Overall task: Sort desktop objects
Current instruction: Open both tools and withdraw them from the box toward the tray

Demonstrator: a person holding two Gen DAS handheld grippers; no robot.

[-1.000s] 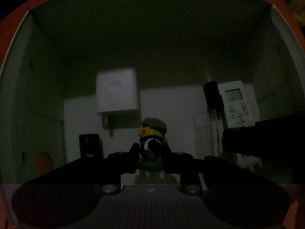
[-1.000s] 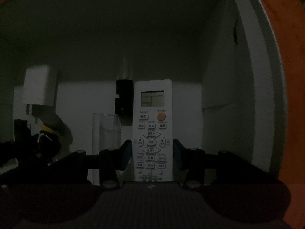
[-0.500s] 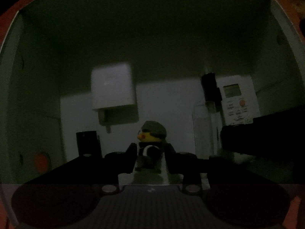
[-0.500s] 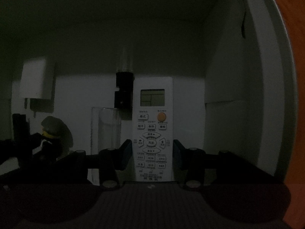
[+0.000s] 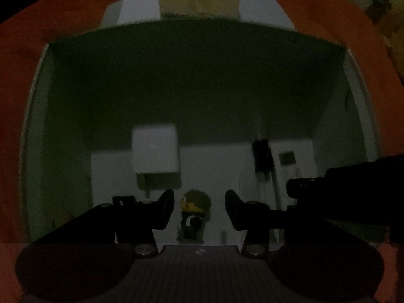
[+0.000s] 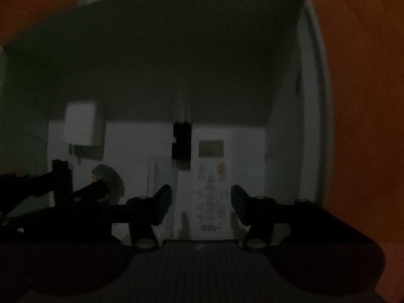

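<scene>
Two tools, left [image 5: 199, 208] and right [image 6: 201, 207], stand open inside a dim box [image 5: 192, 80]; either could topple the freestanding duck figure [image 5: 194, 217] or remote [image 6: 210, 189] beside it.

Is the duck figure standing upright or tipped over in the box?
Upright. In the left wrist view the duck figure stands with its capped head on top, between the open left gripper's fingers, touching neither.
</scene>
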